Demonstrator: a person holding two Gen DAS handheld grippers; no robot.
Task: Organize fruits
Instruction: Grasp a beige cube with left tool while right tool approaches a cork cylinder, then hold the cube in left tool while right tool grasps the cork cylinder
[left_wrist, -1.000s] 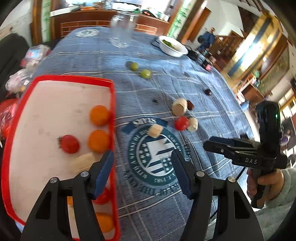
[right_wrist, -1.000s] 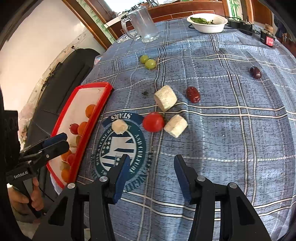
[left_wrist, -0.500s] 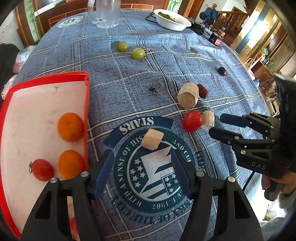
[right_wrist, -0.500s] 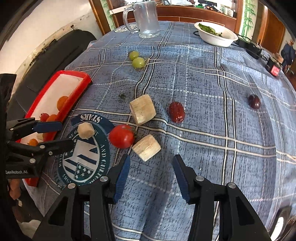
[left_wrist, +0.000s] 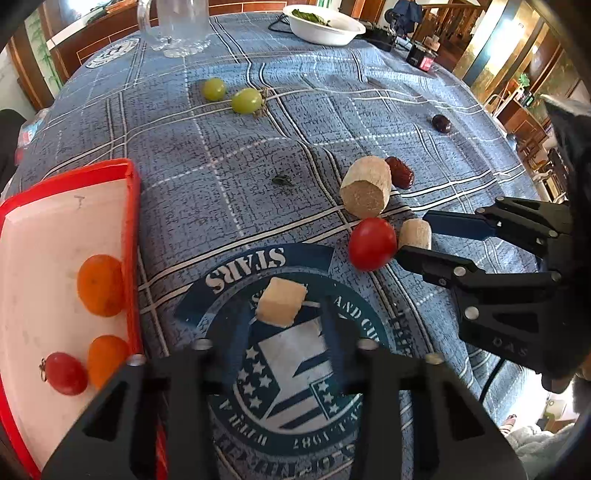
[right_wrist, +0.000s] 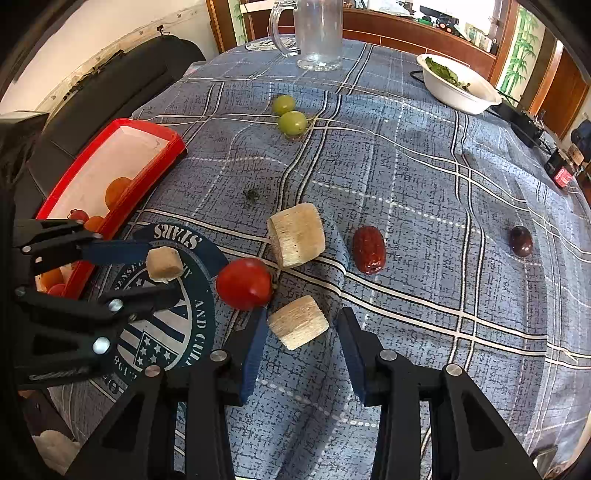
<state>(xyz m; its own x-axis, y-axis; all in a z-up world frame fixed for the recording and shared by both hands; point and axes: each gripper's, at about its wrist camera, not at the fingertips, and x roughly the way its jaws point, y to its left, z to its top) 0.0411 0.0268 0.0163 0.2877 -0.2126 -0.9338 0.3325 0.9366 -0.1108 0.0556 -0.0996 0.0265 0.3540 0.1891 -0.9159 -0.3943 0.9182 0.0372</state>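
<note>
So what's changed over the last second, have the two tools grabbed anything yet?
Nothing grabbed yet. The left tool left the red tray and advanced to straddle the small pale chunk, jaws open. The right tool moved forward around the short pale cylinder beside the tomato, also open. The fruit on the cloth and in the tray hasn't shifted.

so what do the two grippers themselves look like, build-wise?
Both are matte black, angular frames with cut-out windows, silver bolts at the joints and blue pads inside the fingers. The right gripper carries white "DAS" lettering and a black cable trailing below. The left gripper looks the same in build; no marking is readable on it here. A pale fuzzy sleeve shows at the corner of the left wrist view.
</note>
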